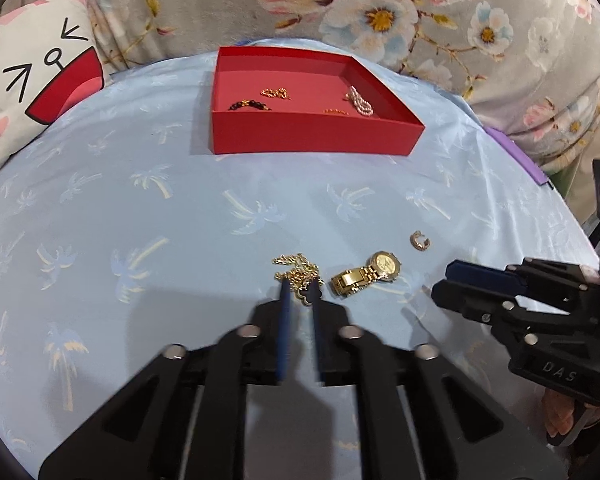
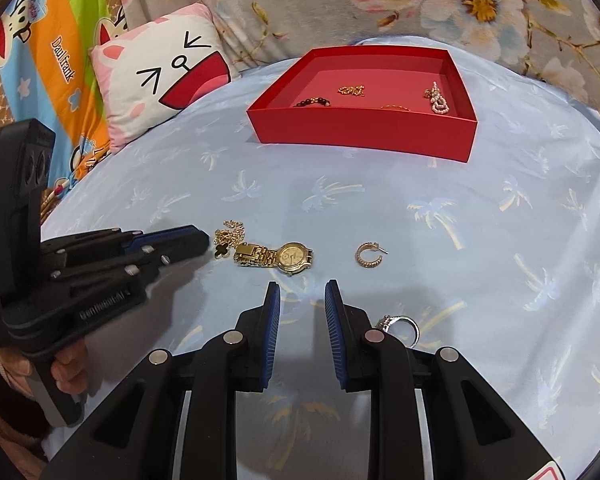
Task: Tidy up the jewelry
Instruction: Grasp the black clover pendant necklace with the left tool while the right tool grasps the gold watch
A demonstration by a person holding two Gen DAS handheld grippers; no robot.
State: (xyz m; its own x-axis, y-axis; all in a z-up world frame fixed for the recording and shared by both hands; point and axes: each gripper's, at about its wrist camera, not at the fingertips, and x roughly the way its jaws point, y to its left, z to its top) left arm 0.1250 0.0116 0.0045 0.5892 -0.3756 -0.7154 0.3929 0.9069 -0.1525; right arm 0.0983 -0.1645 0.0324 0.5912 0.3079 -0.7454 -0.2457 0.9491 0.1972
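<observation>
Your left gripper [image 1: 299,285] stands narrowly apart around the gold chain necklace with black clover pendant [image 1: 298,274], perhaps touching it; your right gripper [image 2: 302,292] is empty, slightly open. Far behind sits the red cardboard tray [image 1: 316,136].

My pads [image 2: 271,334]: blue. Box [image 1: 312,136], upper centre: red. Cloth [image 1: 140,208]: pale blue, palm print. Watch [image 2: 288,258], chain [image 1: 296,270]: gold. Backdrop [image 1: 420,20]: grey floral.

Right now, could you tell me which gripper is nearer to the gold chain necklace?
Left. The left gripper has its fingers on either side of the gold chain necklace. The right gripper is over bare cloth, beyond the gold watch.
</observation>
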